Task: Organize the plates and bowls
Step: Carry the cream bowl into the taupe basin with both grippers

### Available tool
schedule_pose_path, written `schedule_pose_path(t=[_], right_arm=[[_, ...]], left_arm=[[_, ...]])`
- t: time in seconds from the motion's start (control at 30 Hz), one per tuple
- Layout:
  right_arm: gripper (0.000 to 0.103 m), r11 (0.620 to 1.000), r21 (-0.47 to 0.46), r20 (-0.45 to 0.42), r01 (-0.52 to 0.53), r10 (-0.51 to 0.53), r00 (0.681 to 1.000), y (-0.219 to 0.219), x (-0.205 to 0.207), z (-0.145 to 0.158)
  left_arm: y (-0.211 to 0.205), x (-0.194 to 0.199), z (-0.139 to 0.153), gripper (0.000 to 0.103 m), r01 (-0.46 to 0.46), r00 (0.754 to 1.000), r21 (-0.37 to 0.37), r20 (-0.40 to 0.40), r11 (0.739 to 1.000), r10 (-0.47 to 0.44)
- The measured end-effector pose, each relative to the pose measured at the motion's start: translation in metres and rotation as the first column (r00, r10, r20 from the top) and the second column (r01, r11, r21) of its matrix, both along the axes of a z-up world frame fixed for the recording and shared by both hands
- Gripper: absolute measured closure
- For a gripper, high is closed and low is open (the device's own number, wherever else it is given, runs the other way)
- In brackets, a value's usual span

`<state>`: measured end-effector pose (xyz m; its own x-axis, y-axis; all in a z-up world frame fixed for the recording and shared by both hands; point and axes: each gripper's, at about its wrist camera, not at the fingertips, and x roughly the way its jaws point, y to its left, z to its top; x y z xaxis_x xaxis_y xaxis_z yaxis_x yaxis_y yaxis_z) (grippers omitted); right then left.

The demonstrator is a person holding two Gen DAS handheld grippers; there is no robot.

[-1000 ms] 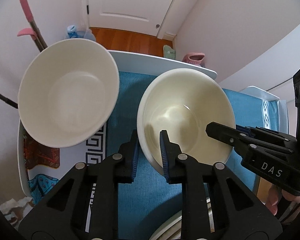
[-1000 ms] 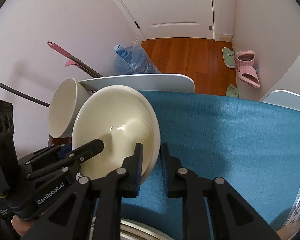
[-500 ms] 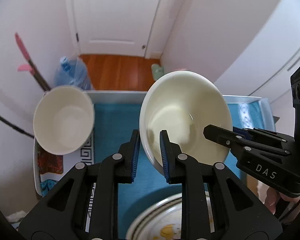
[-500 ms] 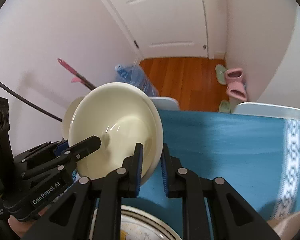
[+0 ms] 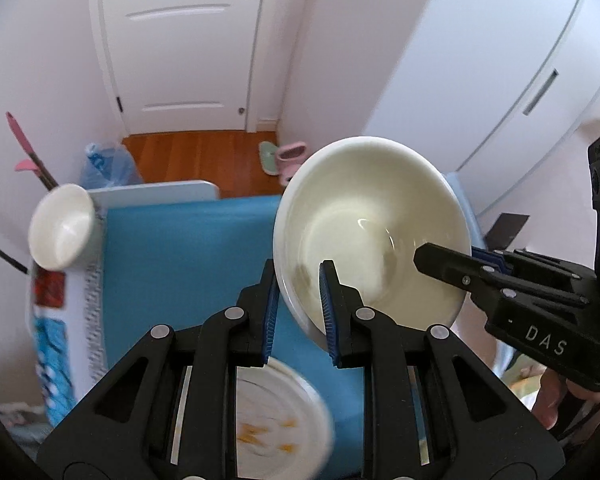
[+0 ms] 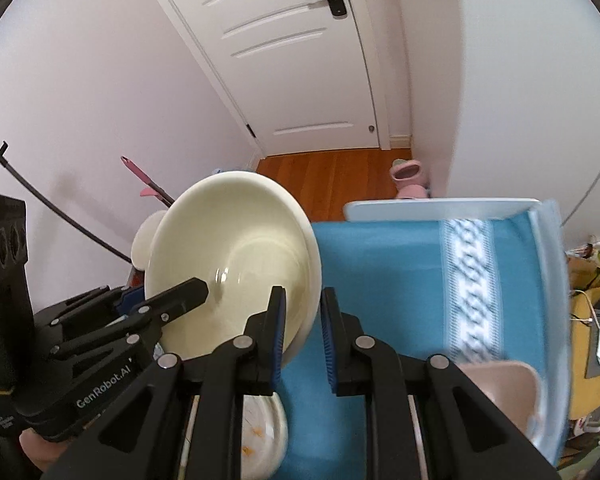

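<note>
While we look along the left tongs, the left edge of the scene holds a pink-handled tool leaning on the wall, a blue bag on the wood floor, and a white bowl tipped on its side at the table's far left corner, mouth turned toward us; nearer, a decorated plate lies flat on the blue cloth, partly hidden beneath the left tongs' arms; a door stands beyond, slippers by its foot.

The cream bowl hangs above the cloth, clear of the table, between both tools; the left tongs pinch its near-left rim, one pad inside, one outside; the right tongs pinch the opposite rim the same way, and each tool shows in the other's view.

The cream bowl is tilted, its mouth facing up and toward us; being round, it has no long axis we can name; on the right a pale dish sits at the cloth's near corner.
</note>
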<state>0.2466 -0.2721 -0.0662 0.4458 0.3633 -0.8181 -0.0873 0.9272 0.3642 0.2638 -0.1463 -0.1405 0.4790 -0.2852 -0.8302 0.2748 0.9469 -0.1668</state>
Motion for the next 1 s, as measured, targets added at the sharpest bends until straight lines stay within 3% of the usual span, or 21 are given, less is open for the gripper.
schedule_pose_path(t=[0.27,0.5,0.73,1.0], right_arm=[[0.087,0.999,-0.038,-0.036,0.030,-0.031,0.999,-0.076,-0.051,-0.011],[0.087,0.996,-0.081,-0.116,0.032,-0.042,0.992,-0.113,-0.082,-0.050],[0.087,0.996,-0.084,-0.196,0.011,-0.027,0.980,-0.125,-0.091,-0.098],[0.087,0.993,-0.119,-0.219,-0.026,-0.001,0.976,-0.124,-0.085,-0.107]], left_arm=[[-0.089,-0.045,-0.022,0.085,0.053,0.998,0.002,-0.038,0.999,-0.053],[-0.143,-0.074,-0.069,0.085,0.109,0.986,0.065,-0.134,0.992,-0.100],[-0.158,-0.080,-0.108,0.085,0.134,0.974,0.134,-0.198,0.982,-0.106],[-0.168,-0.073,-0.129,0.085,0.172,0.968,0.216,-0.217,0.961,-0.125]])
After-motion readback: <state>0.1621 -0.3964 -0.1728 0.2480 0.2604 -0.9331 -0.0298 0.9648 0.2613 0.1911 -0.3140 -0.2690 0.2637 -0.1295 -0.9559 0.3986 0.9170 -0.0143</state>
